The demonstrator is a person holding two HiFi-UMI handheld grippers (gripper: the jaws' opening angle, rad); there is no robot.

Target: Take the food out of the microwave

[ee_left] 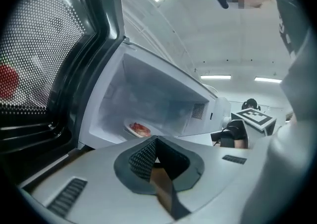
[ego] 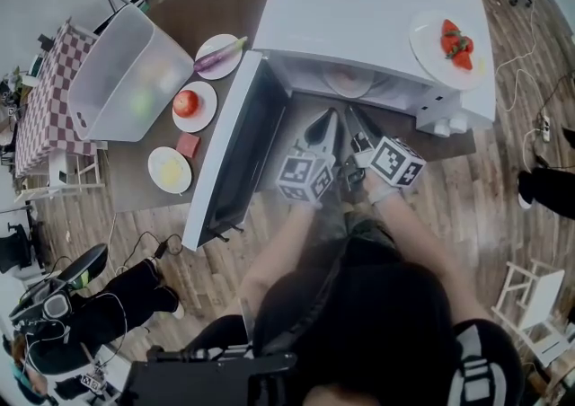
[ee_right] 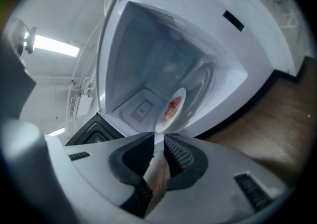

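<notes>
1 plate of reddish food (ee_right: pixel 172 109) sits inside the microwave (ego: pixel 359 0) cavity, with the door (ego: pixel 225 153) swung wide to the left. 2 grippers are side by side just outside the opening. The left gripper (ee_left: pixel 156 141) has its jaws pressed together, holding nothing. The right gripper (ee_right: pixel 158 142) has its jaws slightly spread with an empty gap, aimed at the plate. 1 plate of red fruit (ego: pixel 449 47) is on the microwave top. On the surface (ego: pixel 135 184) to the left are 3 plates (purple vegetable (ego: pixel 220 54), tomato (ego: pixel 185 103), something yellowish (ego: pixel 170 171)), 1 pink block (ego: pixel 188 145) and 1 clear bin (ego: pixel 121 72).
</notes>
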